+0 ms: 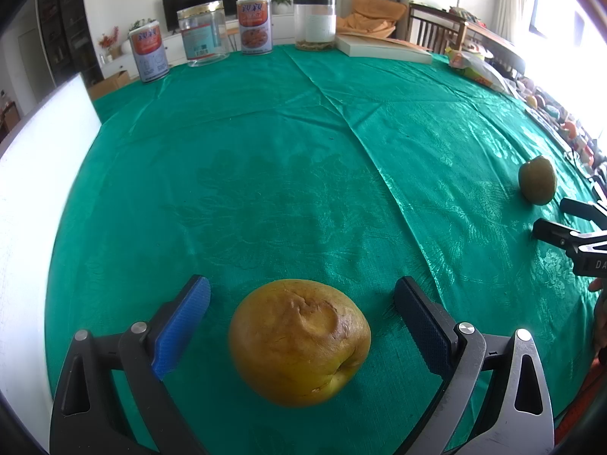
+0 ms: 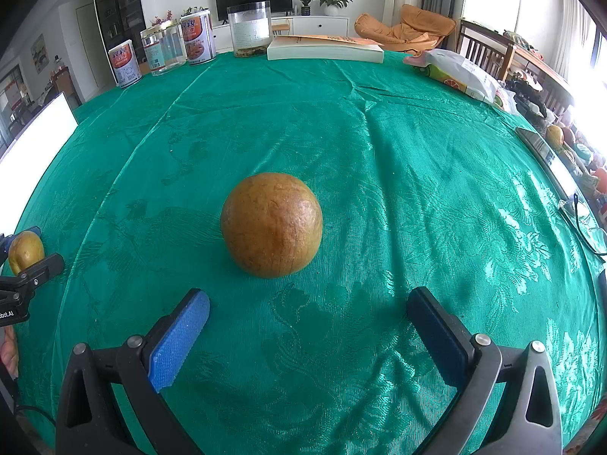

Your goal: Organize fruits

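A yellow-brown bruised fruit [image 1: 299, 343] lies on the green tablecloth [image 1: 284, 174] between the open fingers of my left gripper [image 1: 301, 303], which do not touch it. It shows small at the left edge of the right wrist view [image 2: 24, 252]. A round brownish fruit [image 2: 271, 225] lies on the cloth just ahead of my right gripper [image 2: 307, 307], which is open and empty. That round fruit also shows at the far right of the left wrist view [image 1: 538, 180], with the right gripper's fingers [image 1: 557, 233] beside it.
At the table's far edge stand two printed cans [image 1: 255, 24], a clear jar [image 1: 203, 34] and a black-lidded jar [image 1: 315, 22], next to a book [image 1: 383, 49]. A snack bag [image 2: 461, 72] lies far right. A white board [image 1: 38, 189] stands at the left. Glasses [image 2: 586, 223] lie at the right edge.
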Action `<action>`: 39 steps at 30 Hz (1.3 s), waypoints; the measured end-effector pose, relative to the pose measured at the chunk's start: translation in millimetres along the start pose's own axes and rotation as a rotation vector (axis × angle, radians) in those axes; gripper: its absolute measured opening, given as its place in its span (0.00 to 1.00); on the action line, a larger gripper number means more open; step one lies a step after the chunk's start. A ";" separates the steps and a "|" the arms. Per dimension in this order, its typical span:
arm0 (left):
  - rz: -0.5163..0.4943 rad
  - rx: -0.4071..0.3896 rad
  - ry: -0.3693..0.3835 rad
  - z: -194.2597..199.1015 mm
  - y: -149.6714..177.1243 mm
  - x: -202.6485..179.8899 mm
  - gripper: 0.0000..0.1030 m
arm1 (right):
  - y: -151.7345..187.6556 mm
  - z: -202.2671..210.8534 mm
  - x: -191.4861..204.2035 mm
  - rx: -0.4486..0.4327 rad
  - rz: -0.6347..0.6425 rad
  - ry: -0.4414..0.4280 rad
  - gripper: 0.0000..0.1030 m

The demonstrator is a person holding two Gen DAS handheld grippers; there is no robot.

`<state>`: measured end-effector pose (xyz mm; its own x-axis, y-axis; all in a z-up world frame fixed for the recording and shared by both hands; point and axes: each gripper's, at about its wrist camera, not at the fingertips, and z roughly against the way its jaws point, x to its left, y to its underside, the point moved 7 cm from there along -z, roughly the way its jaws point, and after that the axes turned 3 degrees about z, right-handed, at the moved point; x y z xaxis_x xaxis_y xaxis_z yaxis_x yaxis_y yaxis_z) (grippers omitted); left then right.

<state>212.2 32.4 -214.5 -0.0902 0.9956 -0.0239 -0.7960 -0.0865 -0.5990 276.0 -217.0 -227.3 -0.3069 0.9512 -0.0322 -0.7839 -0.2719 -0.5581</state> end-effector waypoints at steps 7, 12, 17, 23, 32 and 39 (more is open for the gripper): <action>0.000 0.000 0.000 0.1 0.1 0.1 0.96 | 0.0 0.0 -0.1 0.000 0.000 0.000 1.00; 0.010 -0.001 0.025 2.0 0.4 1.0 0.95 | 0.0 0.0 0.0 0.000 0.000 0.000 1.00; 0.162 0.008 0.249 27.9 12.1 28.4 0.95 | 0.3 0.0 -0.1 -0.002 -0.003 0.000 1.00; 0.098 0.029 0.221 34.4 26.4 41.7 0.95 | 1.1 -0.3 -0.6 -0.003 -0.006 0.000 1.00; 0.001 0.009 0.193 25.1 15.5 10.5 0.55 | -14.8 28.6 -24.5 -0.066 -0.257 -0.203 1.00; 0.096 0.018 0.193 38.2 16.2 27.0 0.54 | -41.6 1.1 16.3 0.043 -0.084 -0.113 0.78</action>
<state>174.0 56.5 -194.3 -0.0509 0.9709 -0.2342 -0.7999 -0.1801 -0.5725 303.1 -190.4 -203.6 -0.2960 0.9490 0.1083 -0.8312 -0.2001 -0.5187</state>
